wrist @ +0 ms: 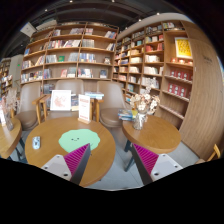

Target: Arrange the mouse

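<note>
Scene: a library or reading room. Bookshelves point(70, 55) line the far wall and run on down the right side. Several round wooden tables stand on the floor.

The near left round worktop point(60, 140) carries a green mat point(78, 139), probably a mouse pad, lying just beyond the left finger. Judgement: the pad lies flat in the middle of the worktop as the spot where the mouse belongs.

A small pale object point(36, 143) sits near the worktop's left edge, well apart from the pad. It could be the mouse, but it is too small to identify. No other mouse-like thing is visible.

A second round table point(152, 132) stands to the right, carrying a vase of flowers point(143, 102). Chairs point(112, 116) sit between and behind the tables. An upright display board point(62, 100) stands at the far edge of the left worktop.

Tongs point(112, 160): held high and level, above and short of the worktops. Fingers stand wide apart, with the pink pad point(146, 158) showing on the right finger's inner face. Nothing lies between the fingers; they touch nothing.

Judgement: task at its start. The tongs are carried open and clear of the furniture, suited to an approach. The next move calls for coming down toward the left worktop and the small object.
</note>
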